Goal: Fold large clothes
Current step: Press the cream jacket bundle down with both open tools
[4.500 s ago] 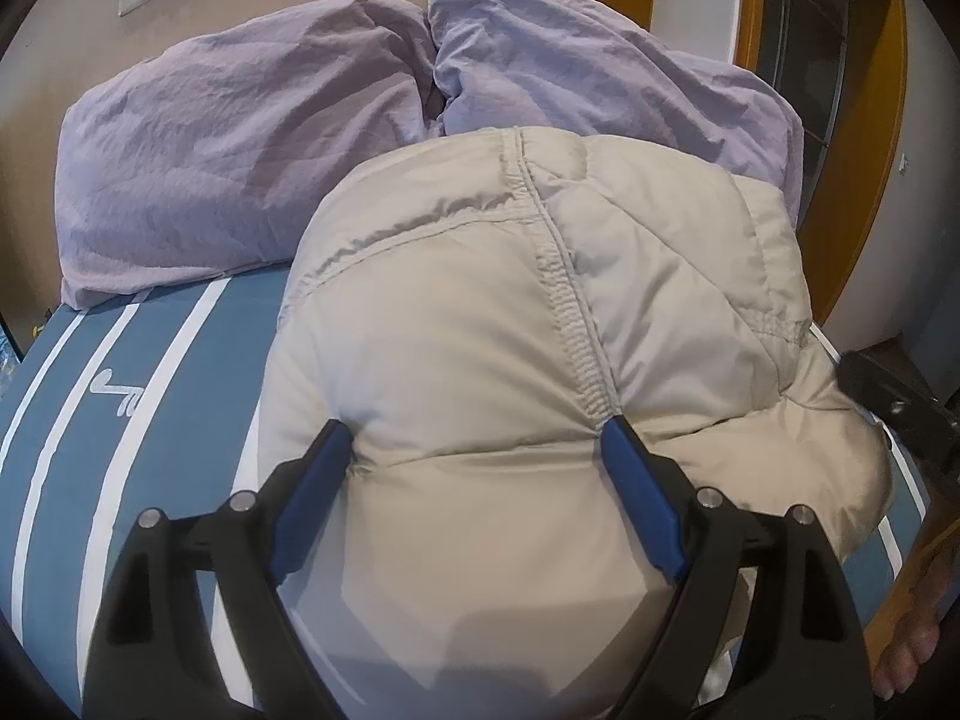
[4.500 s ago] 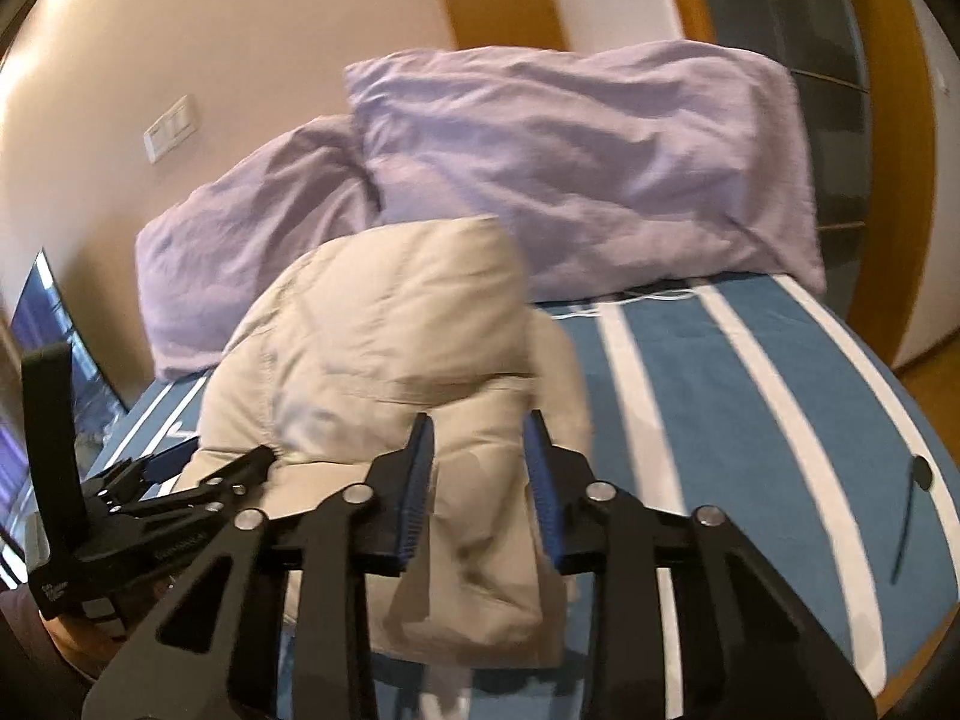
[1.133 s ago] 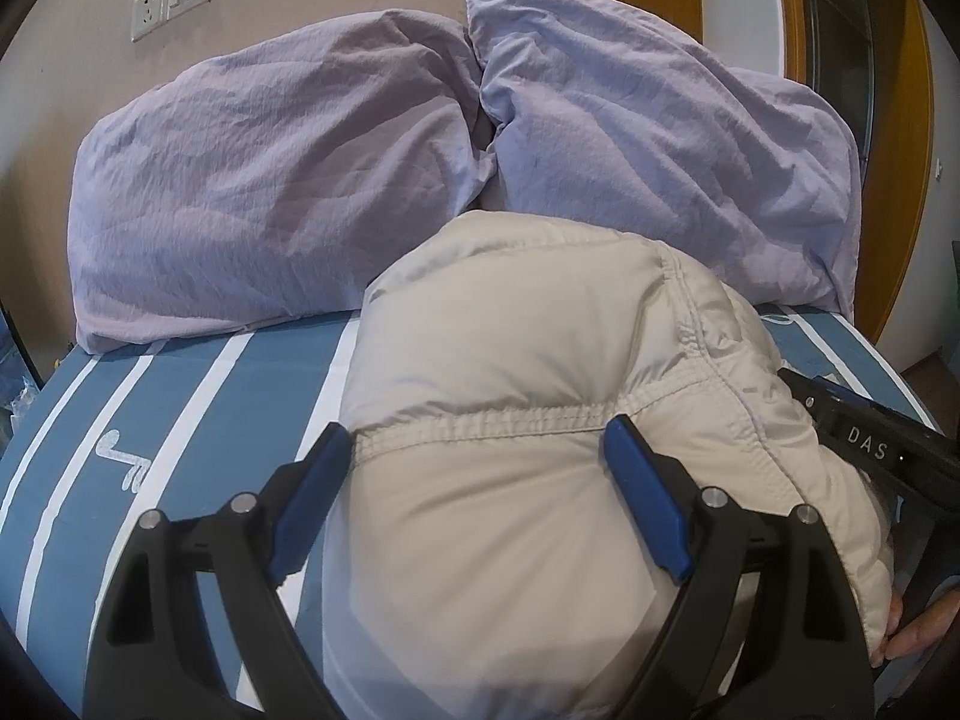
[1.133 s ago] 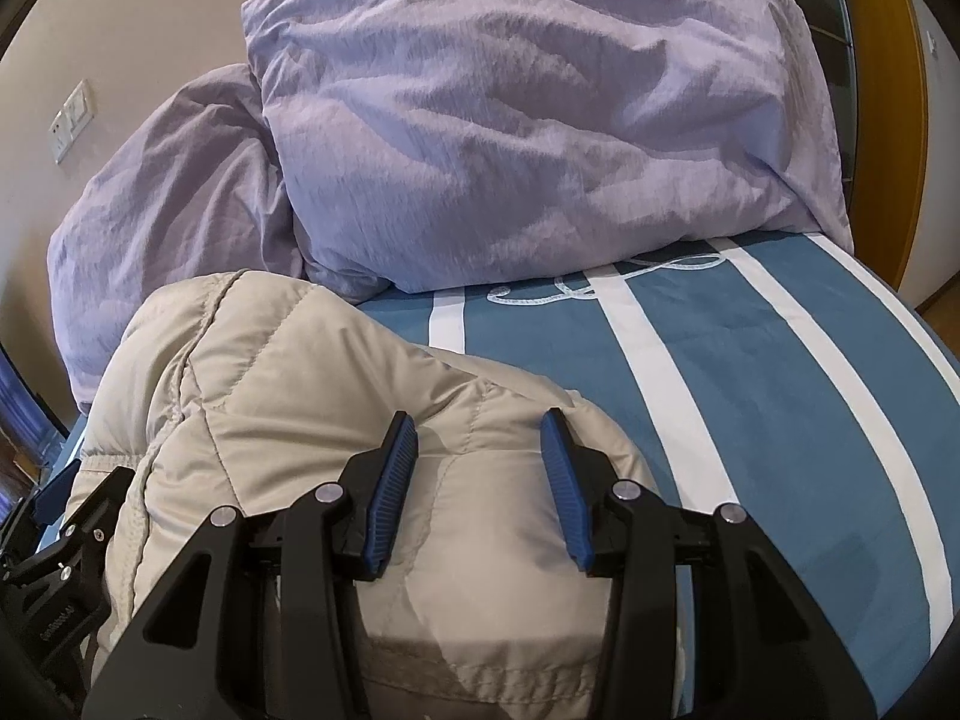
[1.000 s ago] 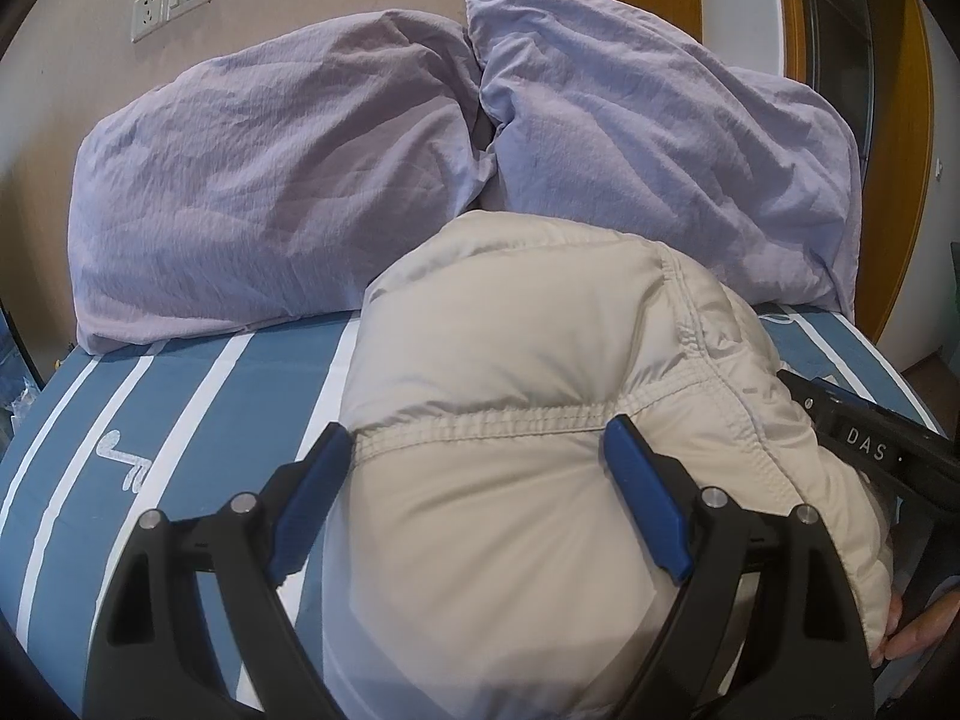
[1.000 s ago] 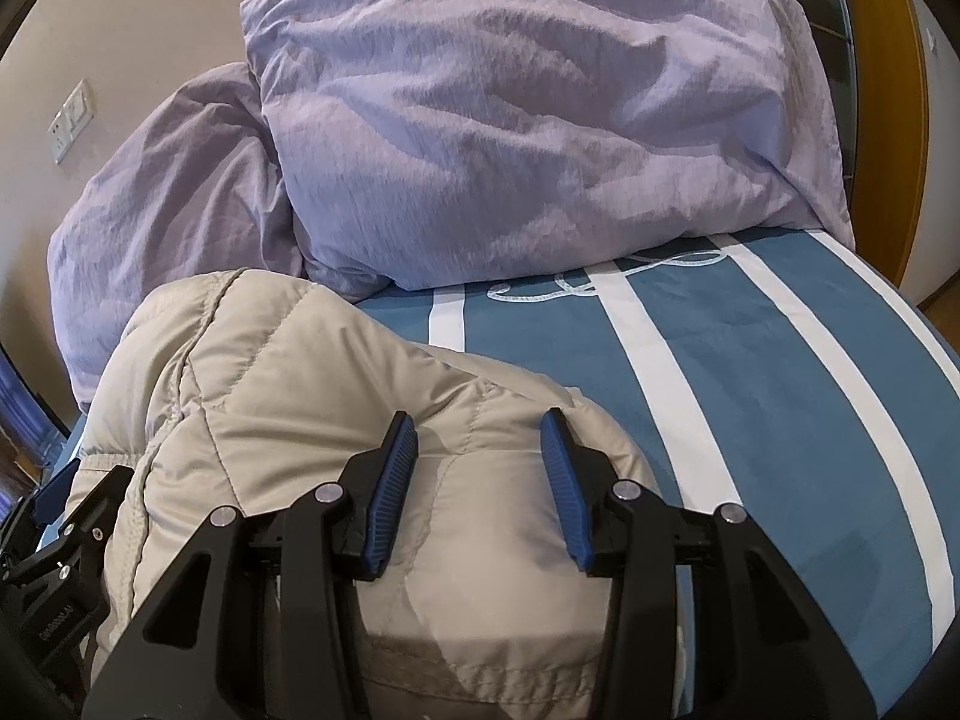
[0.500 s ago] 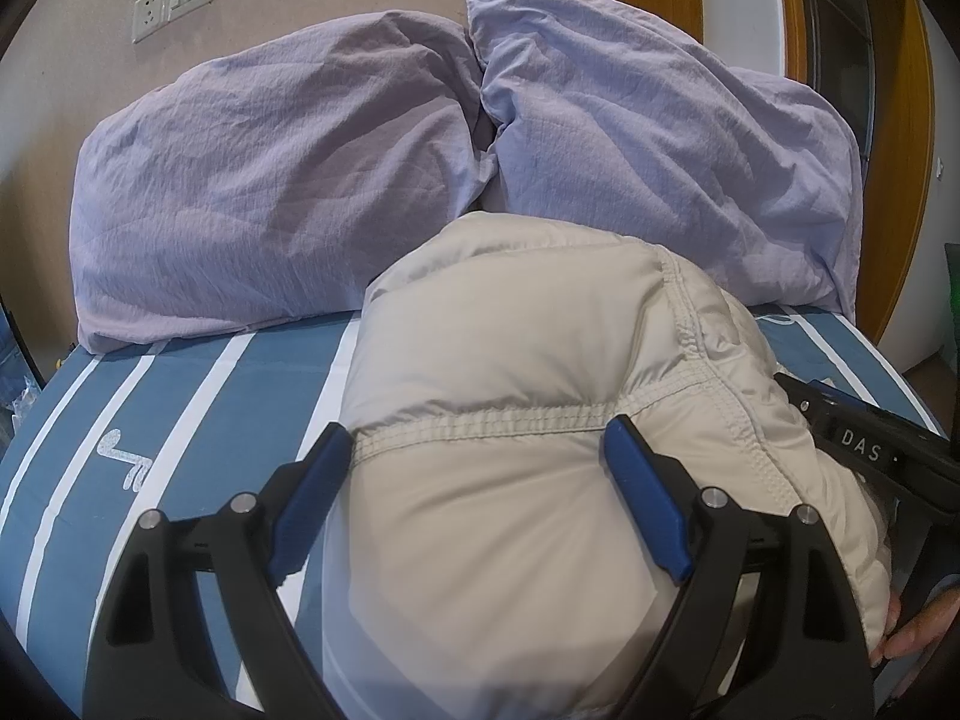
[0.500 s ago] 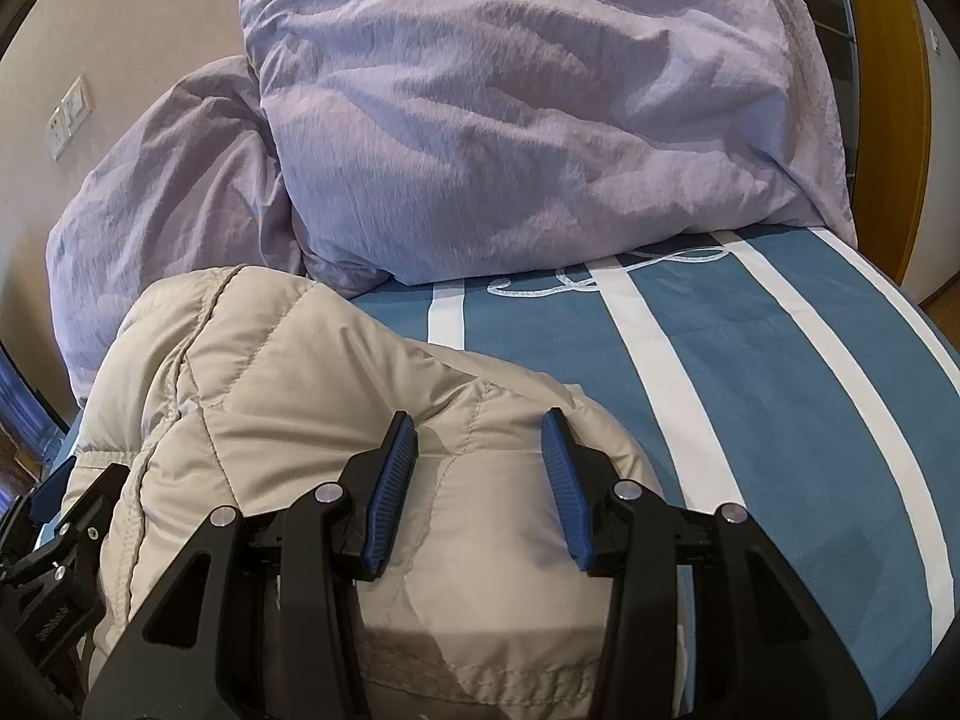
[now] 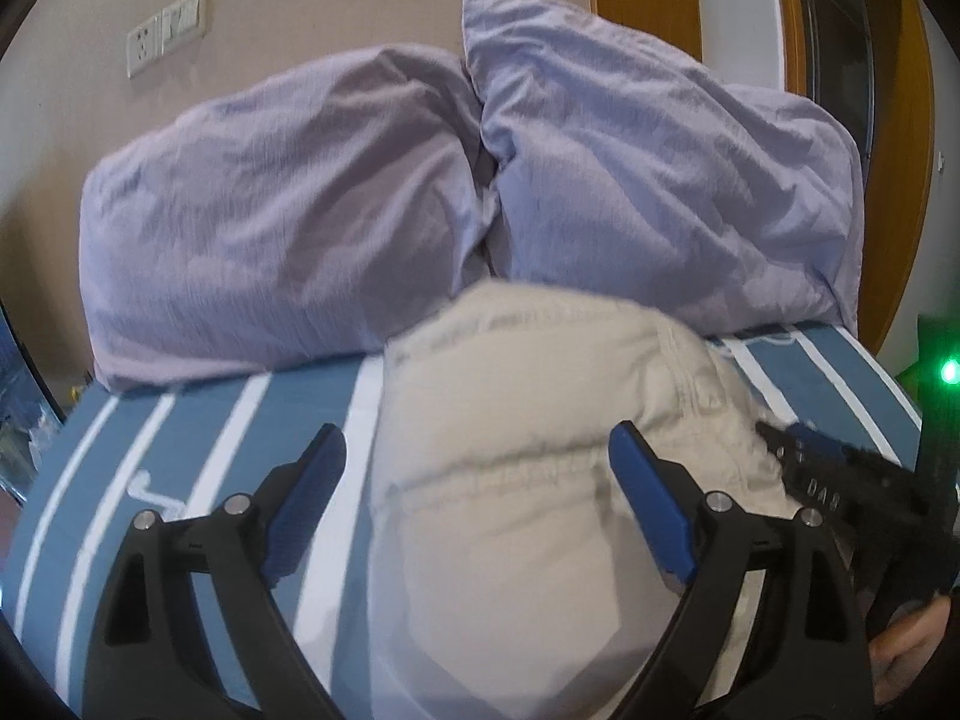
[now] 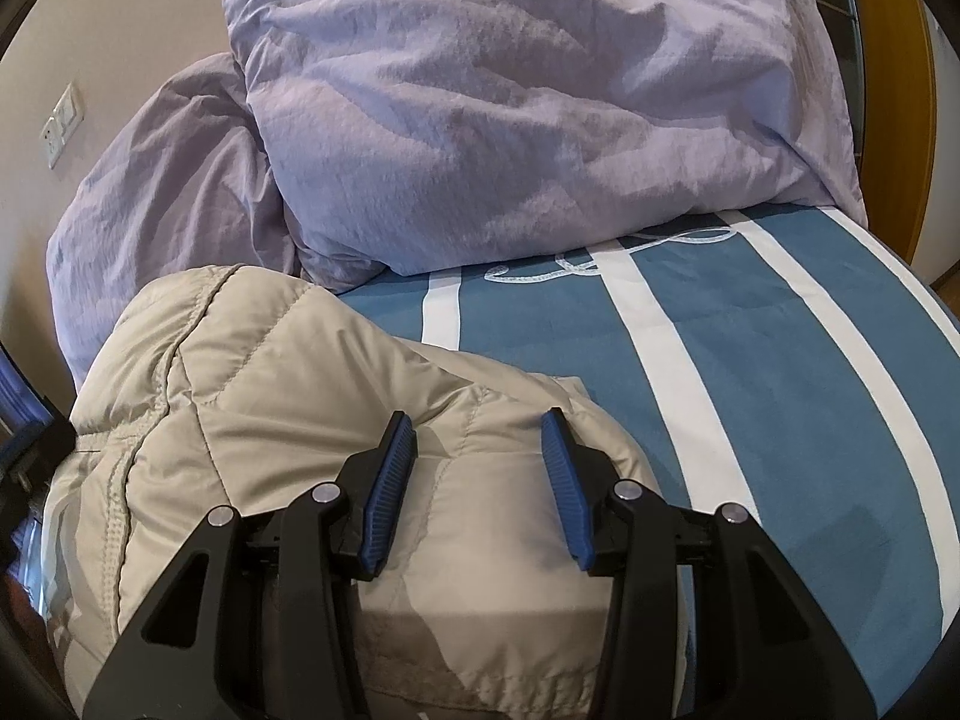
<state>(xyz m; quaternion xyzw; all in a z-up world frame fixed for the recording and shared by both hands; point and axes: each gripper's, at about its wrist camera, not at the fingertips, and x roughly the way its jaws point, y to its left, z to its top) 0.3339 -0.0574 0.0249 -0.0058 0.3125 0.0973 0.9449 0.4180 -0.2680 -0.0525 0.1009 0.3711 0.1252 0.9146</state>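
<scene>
Legibly, "DAS" in white on the black right gripper point(image 9: 840, 483) beside the beige quilted puffer jacket point(image 9: 528, 480). Folded into a puffy, stitched bundle on the blue bedcover with white stripes point(image 10: 780, 360), below two crinkled lavender pillows point(image 10: 510, 108). Left gripper point(image 9: 477, 507) spread wide; right gripper's blue ribbed pads point(image 10: 390, 492) apart, clamping nothing.

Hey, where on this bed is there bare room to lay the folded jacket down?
Bare striped cover lies right of the jacket, bordered by the right pillow behind and the bed edge. A narrower strip lies left of the jacket, below the left pillow. Near the pillows and under both open hand-held grippers it is crowded.
</scene>
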